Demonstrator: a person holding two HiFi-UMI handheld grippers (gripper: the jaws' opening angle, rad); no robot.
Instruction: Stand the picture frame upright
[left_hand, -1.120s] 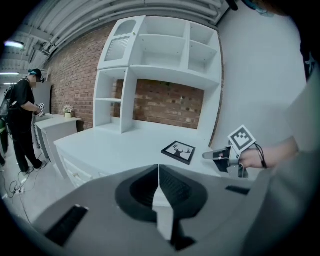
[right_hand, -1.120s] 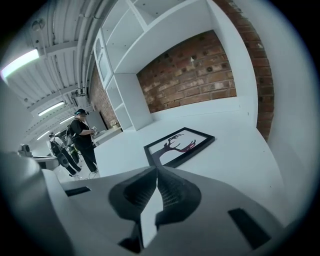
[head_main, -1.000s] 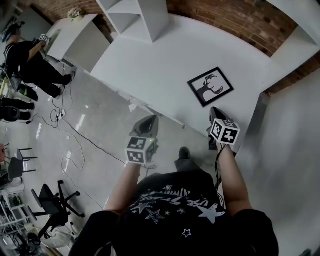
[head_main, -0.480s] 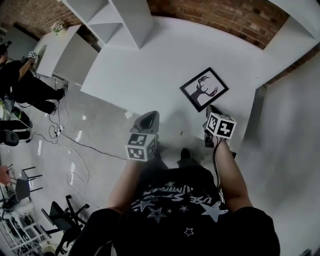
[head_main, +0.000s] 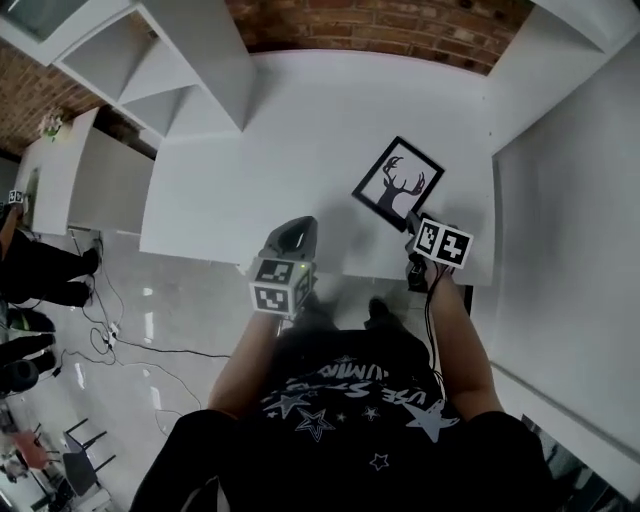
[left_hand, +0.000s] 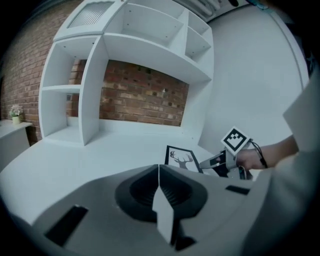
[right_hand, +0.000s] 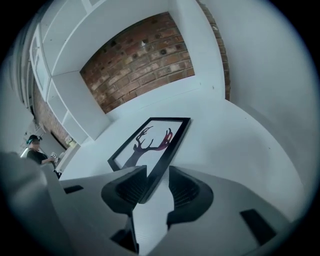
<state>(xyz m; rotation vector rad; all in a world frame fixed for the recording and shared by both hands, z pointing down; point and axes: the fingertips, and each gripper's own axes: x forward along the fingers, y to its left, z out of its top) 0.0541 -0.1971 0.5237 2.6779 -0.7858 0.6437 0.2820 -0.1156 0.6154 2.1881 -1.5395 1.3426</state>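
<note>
The black picture frame (head_main: 398, 182) with a deer silhouette lies flat on the white table (head_main: 300, 130), toward its right side. My right gripper (head_main: 412, 220) is at the frame's near corner. In the right gripper view its jaws are opening, and that corner of the frame (right_hand: 150, 142) sits in the gap of the right gripper (right_hand: 157, 175) without being squeezed. My left gripper (head_main: 298, 228) hovers shut and empty over the table's front edge, left of the frame. The left gripper view shows its own shut tips (left_hand: 159, 169), the frame (left_hand: 181, 159) and the right gripper (left_hand: 212, 161) beyond.
A white shelf unit (head_main: 170, 60) stands at the table's back left against a brick wall (head_main: 380, 20). A white wall panel (head_main: 560, 180) borders the table on the right. On the floor at far left are a person (head_main: 30, 270) and cables (head_main: 130, 340).
Both grippers have moved forward over the table. The right one has come up to the frame's near corner. The frame has stayed lying flat.
</note>
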